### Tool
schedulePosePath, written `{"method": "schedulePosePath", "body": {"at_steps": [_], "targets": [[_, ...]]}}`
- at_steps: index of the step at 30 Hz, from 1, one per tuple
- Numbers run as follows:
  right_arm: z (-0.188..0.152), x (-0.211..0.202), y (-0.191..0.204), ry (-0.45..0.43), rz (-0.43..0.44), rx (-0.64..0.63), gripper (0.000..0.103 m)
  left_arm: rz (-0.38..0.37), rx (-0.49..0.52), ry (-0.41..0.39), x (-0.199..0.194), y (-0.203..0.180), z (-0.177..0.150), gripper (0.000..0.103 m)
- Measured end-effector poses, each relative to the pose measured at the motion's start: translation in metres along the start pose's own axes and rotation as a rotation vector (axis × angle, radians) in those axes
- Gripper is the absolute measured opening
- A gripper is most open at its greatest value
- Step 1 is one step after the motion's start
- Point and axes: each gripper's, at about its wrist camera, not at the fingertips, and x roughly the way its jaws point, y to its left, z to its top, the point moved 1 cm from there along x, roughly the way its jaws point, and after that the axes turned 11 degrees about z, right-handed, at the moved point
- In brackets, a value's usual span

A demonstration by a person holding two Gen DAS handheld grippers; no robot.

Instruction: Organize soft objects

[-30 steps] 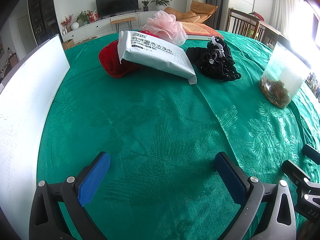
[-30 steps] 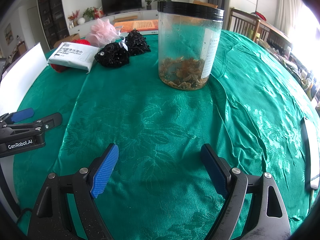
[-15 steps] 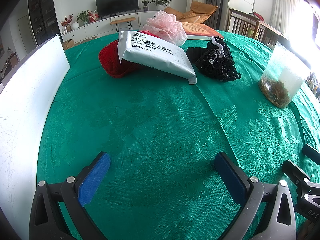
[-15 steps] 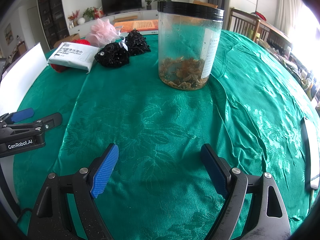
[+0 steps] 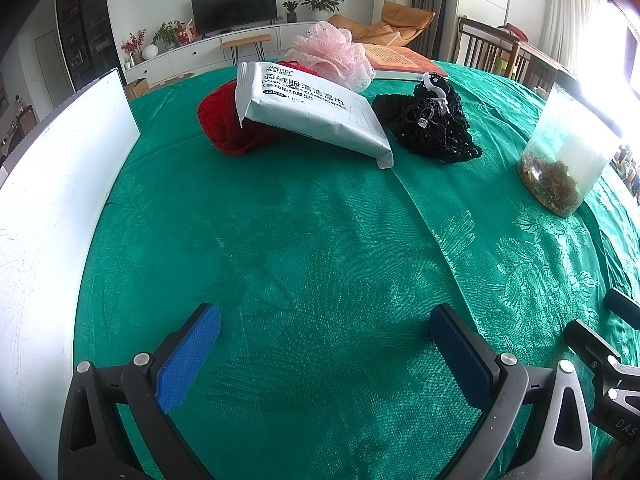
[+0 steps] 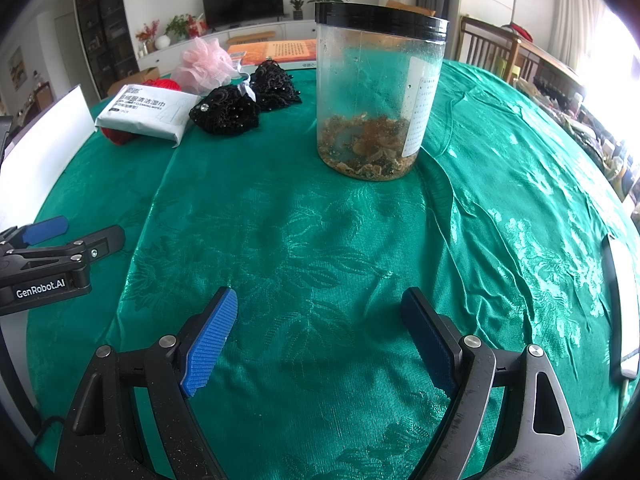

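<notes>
You had both tools hovering over the green damask tablecloth (image 5: pixel 320 240) with nothing in either one: your left gripper (image 5: pixel 324 344) stood wide, its blue pads (image 5: pixel 188 360) well apart above bare cloth, and your right gripper (image 6: pixel 316 336) was spread just as wide, also empty. The soft things sat together at the far side of the table, well away from both tools. In the left wrist view, a red ball of yarn (image 5: pixel 224 124) lay far left, and a white pack of down-jacket cleaning wipes (image 5: pixel 308 112) leaned on top of it, tilted, with its near corner down on the cloth. Behind the pack sat a pink mesh bath pouf (image 5: pixel 332 56), touching it. Just right of the pack lay a heap of black beaded lace items (image 5: pixel 436 124) with a white clip on top. Farther right stood a clear plastic jar (image 6: pixel 376 92), upright, with a black lid and brown dried matter at the bottom. A white board (image 5: pixel 52 200) stood along the table's left edge, and an orange book (image 5: pixel 400 60) lay at the far edge behind the pouf.
</notes>
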Motion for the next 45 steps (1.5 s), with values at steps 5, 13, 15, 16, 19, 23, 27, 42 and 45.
{"method": "schedulePosePath", "body": {"at_steps": [5,13,15,16,19,23,27,42,45], "targets": [[0.0,0.0,0.0,0.0,0.0,0.0,0.086,0.0,0.0,0.0,0.0,0.0,0.0,0.103],[0.0,0.0,0.0,0.0,0.0,0.0,0.086,0.0,0.0,0.0,0.0,0.0,0.0,0.103],[0.0,0.0,0.0,0.0,0.0,0.0,0.086,0.0,0.0,0.0,0.0,0.0,0.0,0.103],[0.0,0.0,0.0,0.0,0.0,0.0,0.086,0.0,0.0,0.0,0.0,0.0,0.0,0.103],[0.0,0.0,0.0,0.0,0.001,0.0,0.086,0.0,0.0,0.0,0.0,0.0,0.0,0.103],[0.0,0.0,0.0,0.0,0.0,0.0,0.086,-0.001,0.002,0.003,0.0,0.002,0.001,0.103],[0.0,0.0,-0.001,0.0,0.001,0.0,0.086,-0.047,0.026,0.127,0.005,0.01,0.018,0.103],[0.0,0.0,0.0,0.001,0.004,-0.001,0.087,-0.074,-0.365,0.168,0.099,0.094,0.19,0.103],[0.0,0.0,0.0,0.001,0.004,-0.001,0.087,-0.18,-0.398,0.202,0.126,0.091,0.174,0.103]]}}
